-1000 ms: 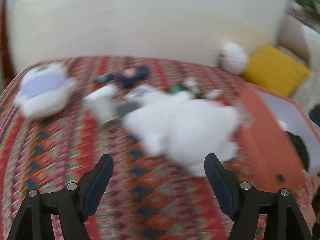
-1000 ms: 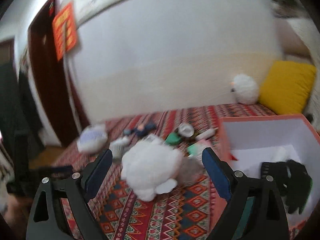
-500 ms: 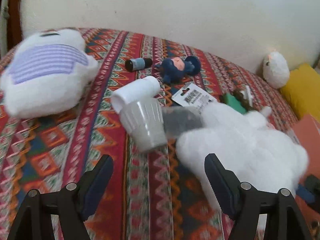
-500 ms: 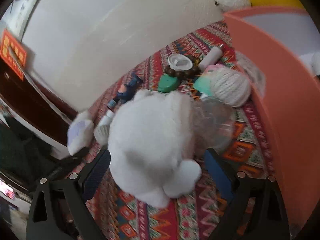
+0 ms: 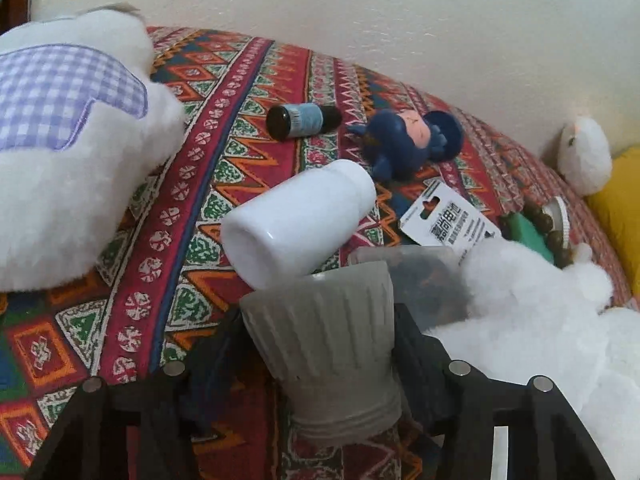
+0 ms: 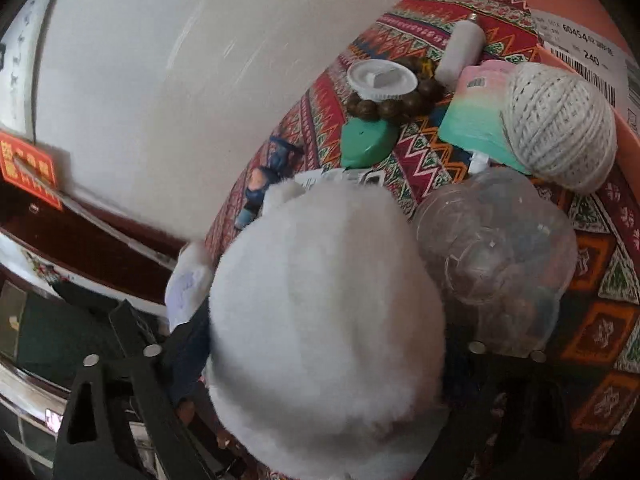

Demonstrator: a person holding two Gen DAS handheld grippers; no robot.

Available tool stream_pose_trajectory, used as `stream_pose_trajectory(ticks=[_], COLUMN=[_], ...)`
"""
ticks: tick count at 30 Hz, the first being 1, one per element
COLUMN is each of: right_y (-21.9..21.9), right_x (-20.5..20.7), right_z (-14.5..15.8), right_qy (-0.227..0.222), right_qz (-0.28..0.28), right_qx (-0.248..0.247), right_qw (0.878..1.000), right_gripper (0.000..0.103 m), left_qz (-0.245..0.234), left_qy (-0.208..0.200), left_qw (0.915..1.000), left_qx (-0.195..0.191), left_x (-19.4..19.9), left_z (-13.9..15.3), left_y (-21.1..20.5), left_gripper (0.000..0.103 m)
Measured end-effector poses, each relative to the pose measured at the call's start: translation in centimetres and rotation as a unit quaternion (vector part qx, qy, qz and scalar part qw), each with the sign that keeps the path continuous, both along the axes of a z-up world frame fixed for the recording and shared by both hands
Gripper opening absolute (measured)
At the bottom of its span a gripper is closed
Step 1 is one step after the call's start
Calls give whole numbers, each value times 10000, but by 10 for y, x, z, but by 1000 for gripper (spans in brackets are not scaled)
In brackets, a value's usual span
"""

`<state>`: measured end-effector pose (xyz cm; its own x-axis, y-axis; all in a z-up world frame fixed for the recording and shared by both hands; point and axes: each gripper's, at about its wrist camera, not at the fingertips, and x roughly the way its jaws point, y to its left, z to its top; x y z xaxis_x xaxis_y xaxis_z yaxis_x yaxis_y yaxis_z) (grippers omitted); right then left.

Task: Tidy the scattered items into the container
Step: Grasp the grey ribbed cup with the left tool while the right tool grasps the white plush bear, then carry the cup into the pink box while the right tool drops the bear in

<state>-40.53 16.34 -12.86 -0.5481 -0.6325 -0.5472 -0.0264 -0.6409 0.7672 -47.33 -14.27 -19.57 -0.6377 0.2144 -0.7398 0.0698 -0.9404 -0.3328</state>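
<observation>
Tools (image 5: pixel 320 344) (image 6: pixel 320 344) clench grey cup (image 5: pixel 324 336) and white plush (image 6: pixel 320 312) on patterned cloth (image 5: pixel 160 264).

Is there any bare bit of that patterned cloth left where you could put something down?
Yes: the strip of cloth between the checked plush and the white bottle, and the near-left corner. It is crowded to the right, where the blue figure, battery card, beads and white plush bunch together.
</observation>
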Motion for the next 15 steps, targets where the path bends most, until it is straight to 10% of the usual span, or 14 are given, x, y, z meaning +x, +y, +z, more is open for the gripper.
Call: stream_pose_trajectory(ticks=[15], right_y=[-33], right_x=[49], right_z=[68], right_qy=[844], right_qz=[640], right_qx=[-32], right_qw=[9944], right_gripper=[82], left_qz=[349], left_qy=[1082], left_qw=[9935], left_qx=[20], left_x=[117], left_z=[112], left_y=[-24], left_gripper=[60])
